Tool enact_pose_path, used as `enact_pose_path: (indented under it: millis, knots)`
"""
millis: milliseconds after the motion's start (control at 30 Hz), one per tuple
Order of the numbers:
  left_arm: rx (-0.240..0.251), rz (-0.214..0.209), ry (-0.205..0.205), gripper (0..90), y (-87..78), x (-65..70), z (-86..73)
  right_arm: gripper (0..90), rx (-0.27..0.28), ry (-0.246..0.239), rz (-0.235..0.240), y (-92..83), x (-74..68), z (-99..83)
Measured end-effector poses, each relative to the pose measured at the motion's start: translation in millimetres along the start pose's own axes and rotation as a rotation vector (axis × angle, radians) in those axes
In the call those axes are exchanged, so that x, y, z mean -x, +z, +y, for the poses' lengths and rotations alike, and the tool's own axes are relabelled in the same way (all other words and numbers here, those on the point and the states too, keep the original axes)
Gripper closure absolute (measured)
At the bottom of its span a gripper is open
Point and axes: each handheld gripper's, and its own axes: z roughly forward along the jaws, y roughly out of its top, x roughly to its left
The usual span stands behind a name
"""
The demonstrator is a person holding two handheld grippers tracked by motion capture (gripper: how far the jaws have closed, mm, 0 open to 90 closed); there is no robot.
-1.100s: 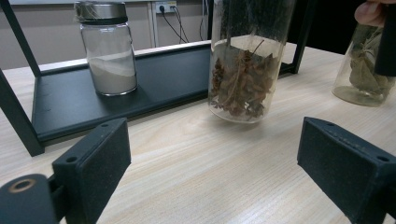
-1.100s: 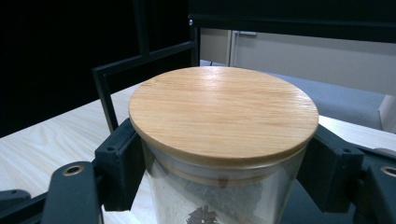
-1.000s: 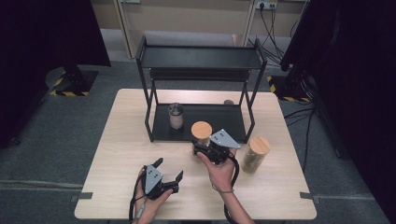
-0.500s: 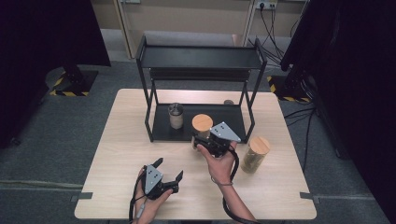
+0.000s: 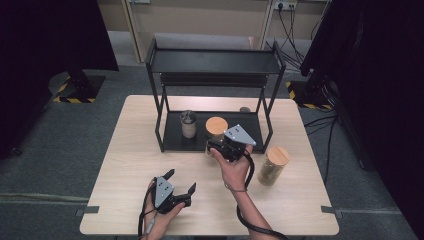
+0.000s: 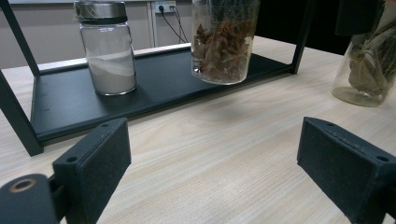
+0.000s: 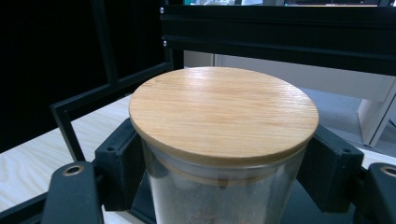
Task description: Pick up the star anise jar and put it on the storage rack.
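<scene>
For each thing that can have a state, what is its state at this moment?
Star anise jar: wooden lid on, upright, lifted over the rack's lower shelf.
Right gripper: shut on the star anise jar.
Left gripper: open, holds nothing.
Powder jar: metal lid on, upright on the lower shelf.
Leaf jar: lidded, upright on the table.

High view above table (image 5: 130, 165); both tool views low, facing shared rack (image 5: 215, 137).

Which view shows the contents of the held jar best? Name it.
The left gripper view: the star-anise jar shows side-on, brown pods clear through the glass, lifted just over the rack's bottom shelf. The right gripper view shows mainly its bamboo lid between the right gripper. The high view shows its lid.
</scene>
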Motion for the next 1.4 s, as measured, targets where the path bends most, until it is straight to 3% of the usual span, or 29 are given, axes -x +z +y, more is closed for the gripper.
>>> enact_pose_path:
  millis: [1400]
  knots:
    - [0.005,-0.003,0.011,9.3,-0.2,1.1,-0.2,25.5,-0.049,0.027,-0.062,37.7,19.3,15.2]
